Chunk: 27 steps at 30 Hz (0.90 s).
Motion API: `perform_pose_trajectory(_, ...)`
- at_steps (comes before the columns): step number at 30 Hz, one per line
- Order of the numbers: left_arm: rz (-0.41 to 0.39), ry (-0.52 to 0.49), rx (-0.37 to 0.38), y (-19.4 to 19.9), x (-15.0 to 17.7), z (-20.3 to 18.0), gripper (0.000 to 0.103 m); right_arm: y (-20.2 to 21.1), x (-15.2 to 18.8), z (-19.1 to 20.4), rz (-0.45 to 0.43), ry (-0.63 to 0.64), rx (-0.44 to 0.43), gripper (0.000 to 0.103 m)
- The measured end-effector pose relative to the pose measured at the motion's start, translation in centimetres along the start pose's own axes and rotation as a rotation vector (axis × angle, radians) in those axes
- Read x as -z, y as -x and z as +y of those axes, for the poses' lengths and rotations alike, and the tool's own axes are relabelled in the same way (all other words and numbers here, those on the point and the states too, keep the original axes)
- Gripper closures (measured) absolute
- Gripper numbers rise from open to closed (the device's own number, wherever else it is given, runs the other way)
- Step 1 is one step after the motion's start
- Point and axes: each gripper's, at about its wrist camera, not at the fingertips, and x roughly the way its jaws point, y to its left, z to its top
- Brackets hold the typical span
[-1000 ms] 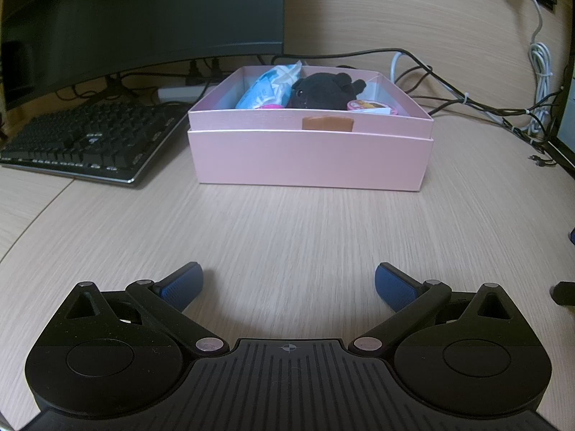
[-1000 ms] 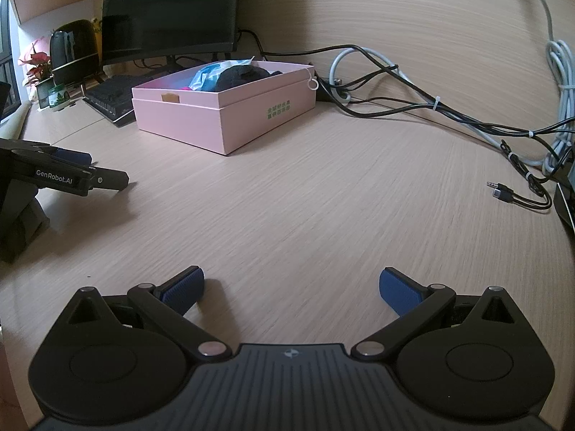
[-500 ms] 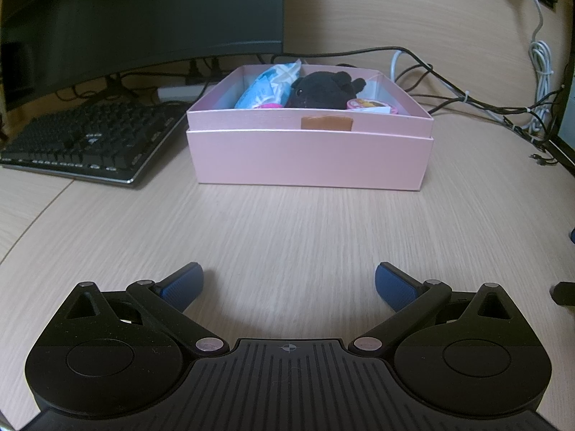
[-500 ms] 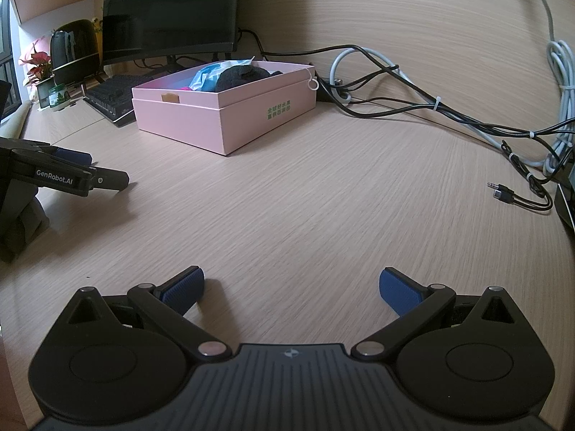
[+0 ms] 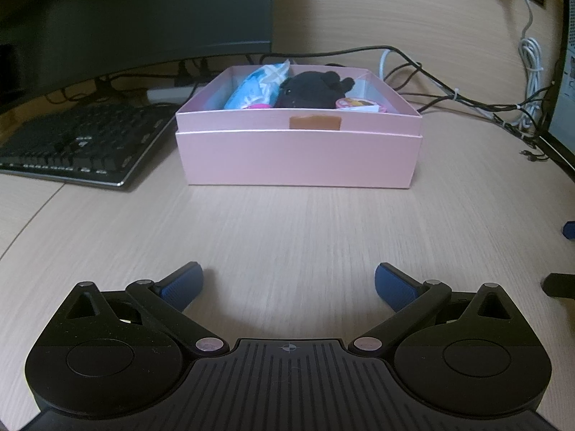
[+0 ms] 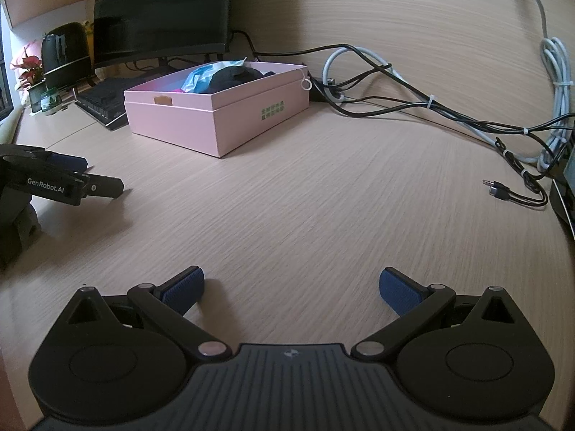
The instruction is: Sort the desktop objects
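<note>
A pink box [image 5: 298, 158] stands on the wooden desk straight ahead in the left wrist view. Inside it lie a light-blue packet [image 5: 257, 88], a black plush toy [image 5: 309, 89] and a small round colourful item [image 5: 359, 104]. My left gripper [image 5: 289, 283] rests low over the desk well short of the box, open, with nothing between its blue pads. In the right wrist view the same pink box [image 6: 230, 115] sits far off to the upper left. My right gripper [image 6: 293, 285] is open and holds nothing. The left gripper's body [image 6: 61, 183] shows at that view's left edge.
A black keyboard [image 5: 79, 143] lies left of the box under a dark monitor [image 5: 136, 18]. Black and white cables [image 6: 413, 100] run behind and to the right, ending in loose plugs [image 6: 497, 192]. A black speaker [image 6: 64, 54] and a plant [image 6: 30, 72] stand at the far left.
</note>
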Motion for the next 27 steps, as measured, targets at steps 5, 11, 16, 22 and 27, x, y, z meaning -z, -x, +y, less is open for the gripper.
perform_pose_trajectory(5,0.002,-0.001,-0.002,-0.03,-0.06,-0.07,0.0,0.02,0.01,0.02,0.0,0.0,0.0,0.0)
perform_pose_trajectory(11,0.001,-0.001,-0.002,-0.01,-0.05,-0.02,0.0,-0.02,-0.07,0.0,0.0,-0.003,0.004,0.0)
perform_pose_trajectory(16,0.001,0.003,-0.007,-0.03,-0.07,0.06,0.0,-0.02,-0.07,0.03,0.0,-0.003,0.004,0.0)
perform_pose_trajectory(22,0.001,0.001,-0.007,-0.05,-0.04,0.07,0.0,-0.01,-0.08,0.04,0.0,-0.003,0.005,0.0)
perform_pose_trajectory(27,0.001,0.002,-0.007,-0.02,-0.02,0.03,0.0,-0.01,-0.08,0.05,0.0,-0.003,0.005,0.0)
